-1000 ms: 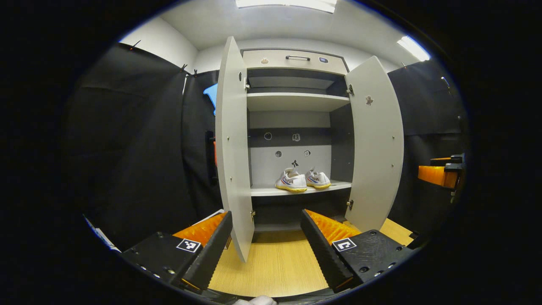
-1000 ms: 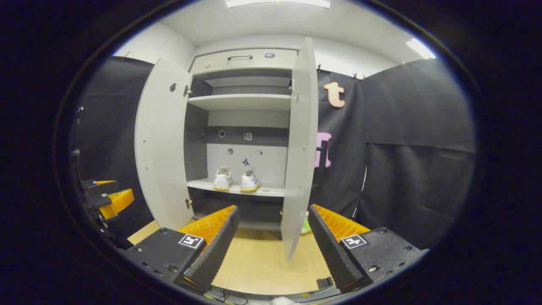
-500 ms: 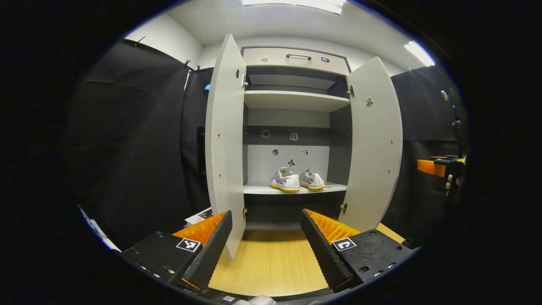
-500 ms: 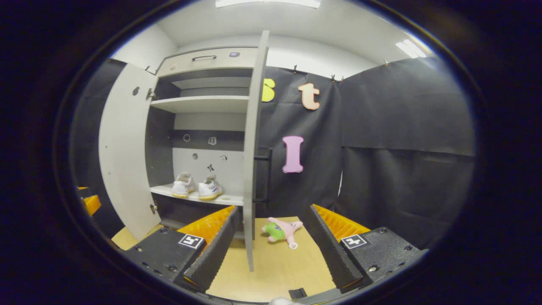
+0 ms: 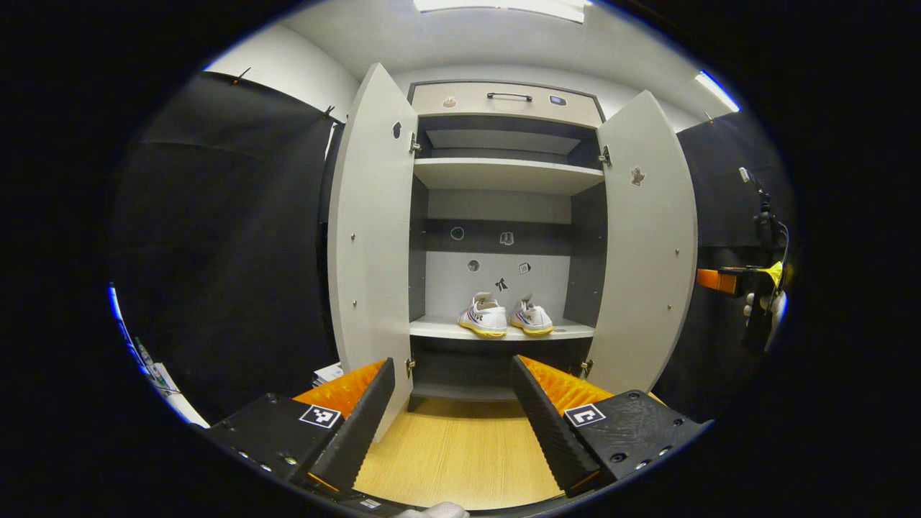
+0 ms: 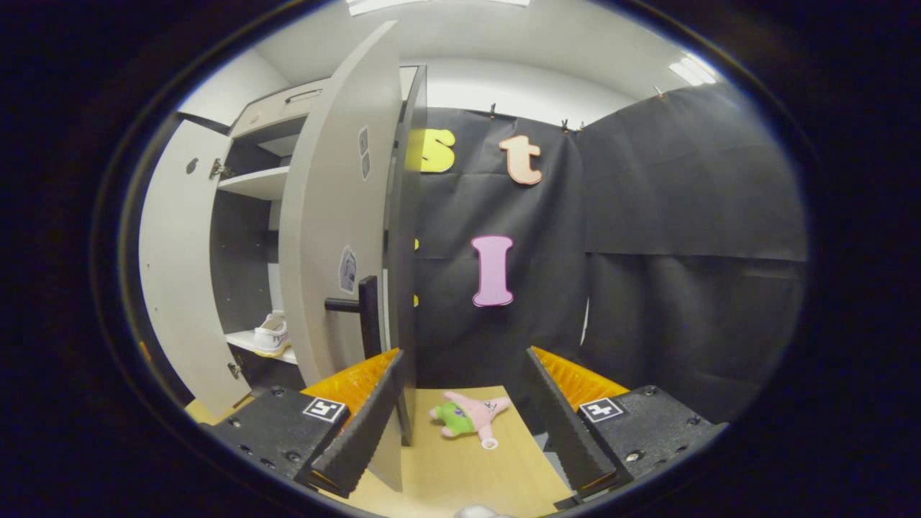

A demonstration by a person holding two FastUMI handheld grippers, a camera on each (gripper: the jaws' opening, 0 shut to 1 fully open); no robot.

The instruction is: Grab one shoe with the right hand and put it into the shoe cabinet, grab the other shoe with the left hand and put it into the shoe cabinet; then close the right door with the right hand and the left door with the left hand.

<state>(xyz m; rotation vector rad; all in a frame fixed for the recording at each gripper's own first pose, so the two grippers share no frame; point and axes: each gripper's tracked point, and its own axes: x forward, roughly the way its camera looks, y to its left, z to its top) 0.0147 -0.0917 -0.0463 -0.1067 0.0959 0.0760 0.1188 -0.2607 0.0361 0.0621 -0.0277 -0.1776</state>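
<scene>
Both shoes sat side by side on the lower shelf of the shoe cabinet, low in the middle of the left gripper view, so the loading part looked done and the door-closing step was in hand. In that view the left tool stood open and empty at the bottom of the frame, facing the cabinet squarely, with the left door swung out at centre left and the right door swung out at centre right.

In the right gripper view the right tool was also open and held nothing. The right door filled the left half of that frame, seen from its outer face, its dark handle just above the tool's left finger. One shoe showed past the door's edge at lower left. A small pink and green plush toy lay on the wooden floor between the fingers, apart from the door.

To close the right door well, the tool probably needed to meet the outer face near the handle side, far from the hinges, and push steadily along the door's arc. A flat, gentle contact would likely stop the panel from bouncing back. The left door should wait until the right one sat flush.
</scene>
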